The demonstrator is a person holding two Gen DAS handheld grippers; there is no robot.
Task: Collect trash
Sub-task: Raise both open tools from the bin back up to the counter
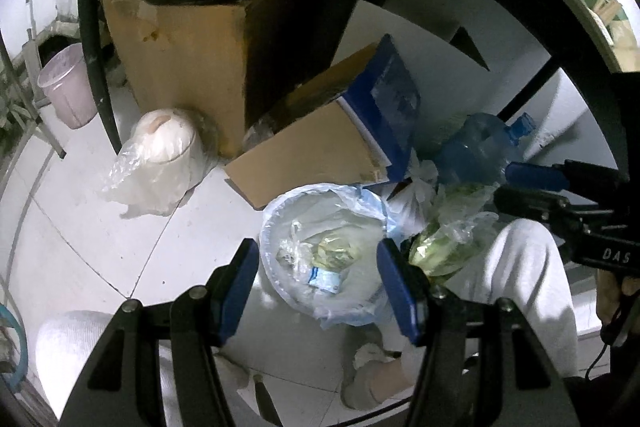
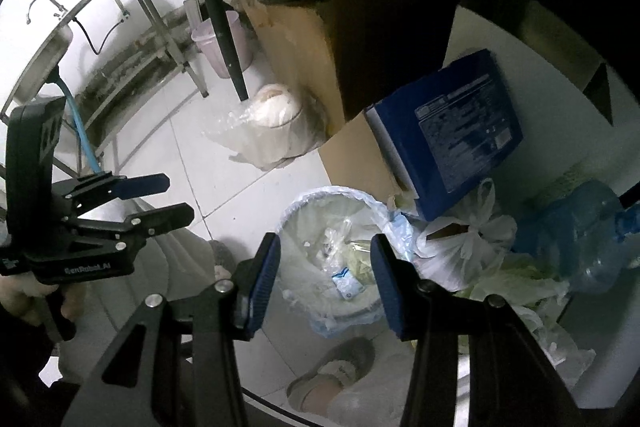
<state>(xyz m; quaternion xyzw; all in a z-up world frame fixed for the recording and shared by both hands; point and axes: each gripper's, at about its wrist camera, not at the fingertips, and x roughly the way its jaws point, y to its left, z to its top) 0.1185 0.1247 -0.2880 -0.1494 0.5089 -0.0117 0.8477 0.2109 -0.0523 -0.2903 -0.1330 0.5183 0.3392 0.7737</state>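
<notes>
**Trash bin and contents**

The trash bin (image 2: pixel 320 311) is a round white container standing upright on the tiled floor, lined with a pale blue plastic bag (image 2: pixel 394 223) folded over its rim. Inside lie crumpled clear plastic (image 2: pixel 334 241), yellowish-green leafy scraps (image 2: pixel 360 259) and a small blue-and-white packet (image 2: pixel 346 283). It stands just beside a cardboard box.
</notes>
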